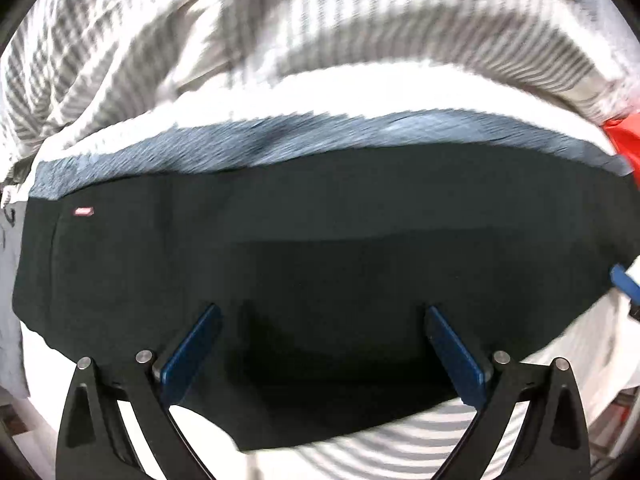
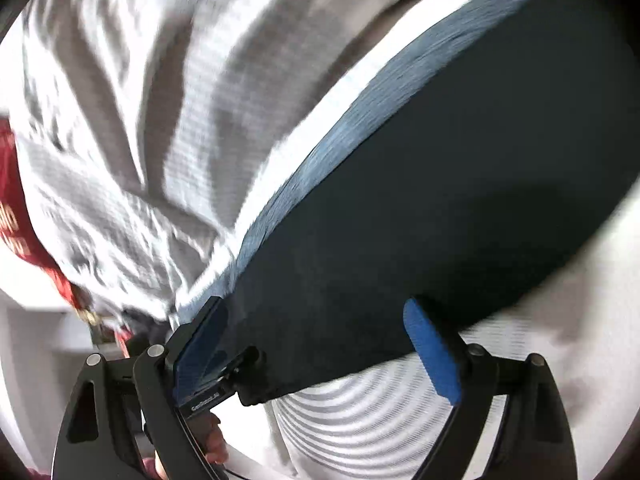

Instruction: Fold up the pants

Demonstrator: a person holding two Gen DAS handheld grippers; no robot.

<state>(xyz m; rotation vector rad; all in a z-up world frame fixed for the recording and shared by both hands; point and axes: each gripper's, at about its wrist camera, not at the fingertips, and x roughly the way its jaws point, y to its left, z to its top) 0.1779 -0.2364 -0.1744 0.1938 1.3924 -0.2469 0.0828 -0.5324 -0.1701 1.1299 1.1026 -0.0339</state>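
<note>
In the left wrist view, the left gripper (image 1: 322,320) is nearest, with its two blue pads (image 1: 192,354) standing wide apart. Nothing is clamped between them; they hang over the dark pants (image 1: 320,232), and I cannot tell if the tips touch the cloth. The pants lie flat as a folded dark band across a bedcover (image 1: 360,28) with grey and white stripes. Along the far edge of the pants runs a strip of blue-grey fabric (image 1: 280,140), maybe the inner side or a lower layer; the blur does not let me decide. Near the left end of the pants there is a small red and white label (image 1: 83,211), but its writing is too small to read. At the right edge a red thing (image 1: 624,140) shows, and below it a blue tip (image 1: 624,278), probably of the other gripper.

In the right wrist view, the right gripper (image 2: 316,326) also has its pads well apart, with no cloth pinched between them. Beside its left finger (image 2: 202,354) sits a dark black part (image 2: 216,392) with white letters, which begin like "Gen" but are too blurred to be sure. Under it, part of a hand (image 2: 214,440) is visible; the left view does not show this. Further away the same pants run diagonally toward the upper right. At the far left lies a red item (image 2: 12,200) with orange lettering that I cannot read.
</note>
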